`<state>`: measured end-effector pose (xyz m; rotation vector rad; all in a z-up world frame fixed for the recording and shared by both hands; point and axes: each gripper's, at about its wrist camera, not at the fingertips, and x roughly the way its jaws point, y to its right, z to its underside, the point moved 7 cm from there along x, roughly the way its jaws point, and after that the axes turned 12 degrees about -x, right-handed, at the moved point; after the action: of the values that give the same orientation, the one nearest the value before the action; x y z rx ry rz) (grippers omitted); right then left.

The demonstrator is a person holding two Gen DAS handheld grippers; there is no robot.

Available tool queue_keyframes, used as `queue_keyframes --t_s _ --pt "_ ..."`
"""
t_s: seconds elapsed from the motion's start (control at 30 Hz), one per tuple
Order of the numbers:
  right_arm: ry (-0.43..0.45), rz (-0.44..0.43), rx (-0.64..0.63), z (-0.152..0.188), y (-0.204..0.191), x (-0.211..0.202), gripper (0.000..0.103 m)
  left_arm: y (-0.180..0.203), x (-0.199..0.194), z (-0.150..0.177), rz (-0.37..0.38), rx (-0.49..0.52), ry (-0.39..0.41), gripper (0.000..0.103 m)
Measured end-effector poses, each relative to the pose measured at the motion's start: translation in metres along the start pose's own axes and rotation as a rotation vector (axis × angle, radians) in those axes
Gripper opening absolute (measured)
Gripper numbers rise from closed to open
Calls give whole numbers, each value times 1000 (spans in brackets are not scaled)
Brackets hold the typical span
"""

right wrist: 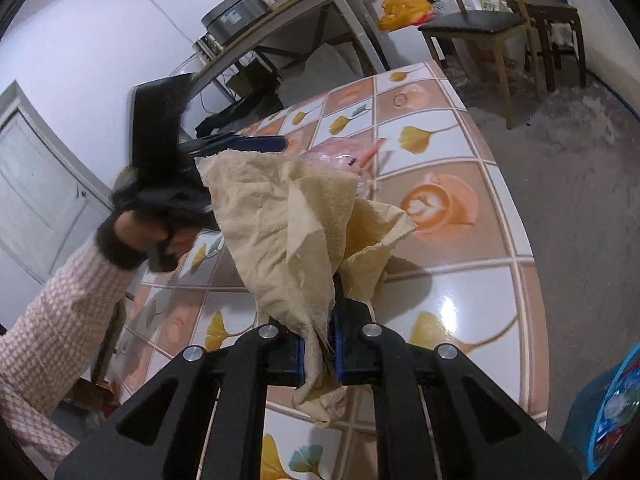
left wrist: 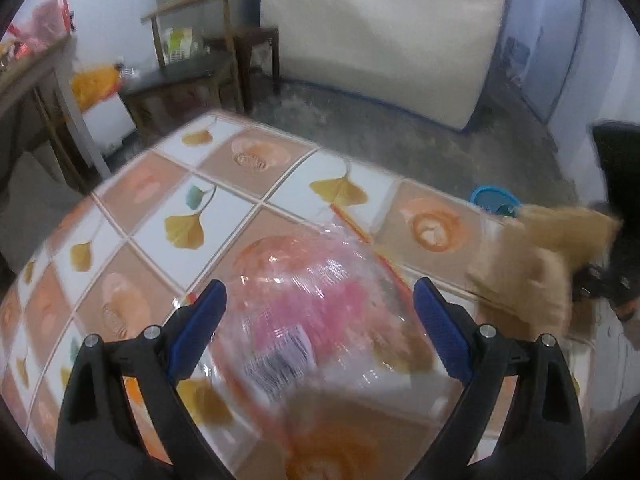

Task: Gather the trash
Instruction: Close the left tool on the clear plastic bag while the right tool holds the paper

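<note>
A clear plastic wrapper (left wrist: 312,312) with pink print lies on the tiled table (left wrist: 224,200). My left gripper (left wrist: 320,296) is open, its blue pads (left wrist: 210,308) standing wide on either side of the wrapper without pressing it. In the right wrist view my right gripper (right wrist: 324,332) is shut on a crumpled tan paper towel (right wrist: 288,220), which hangs over the table (right wrist: 460,280). That towel (left wrist: 536,264) also shows blurred at the right of the left wrist view. Beyond it the left gripper (right wrist: 256,145), held by a hand in a pink sleeve (right wrist: 52,312), hovers by the pink wrapper (right wrist: 340,152).
A blue bin (right wrist: 608,408) with trash inside stands on the grey floor beside the table, also seen as the bin (left wrist: 494,198) past the table's far edge. A chair (right wrist: 480,24), a side table (right wrist: 280,28) with a pot and a yellow bag (right wrist: 404,10) stand behind. A mattress (left wrist: 380,40) leans on the wall.
</note>
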<state>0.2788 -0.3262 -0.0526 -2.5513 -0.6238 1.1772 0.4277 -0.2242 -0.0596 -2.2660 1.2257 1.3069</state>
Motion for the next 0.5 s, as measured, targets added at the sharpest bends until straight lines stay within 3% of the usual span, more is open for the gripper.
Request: queue_keyframes --t_s 0.2,0.33,0.5 --pt "6 5 34 9 16 4 10 -30 38 -19 100 -219 -88 90" --pt "21 -8 55 11 22 1 10 -32 32 -15 156 -273 -116 91" --pt "29 -10 55 12 23 -2 11 -29 8 17 213 -369 -190 91"
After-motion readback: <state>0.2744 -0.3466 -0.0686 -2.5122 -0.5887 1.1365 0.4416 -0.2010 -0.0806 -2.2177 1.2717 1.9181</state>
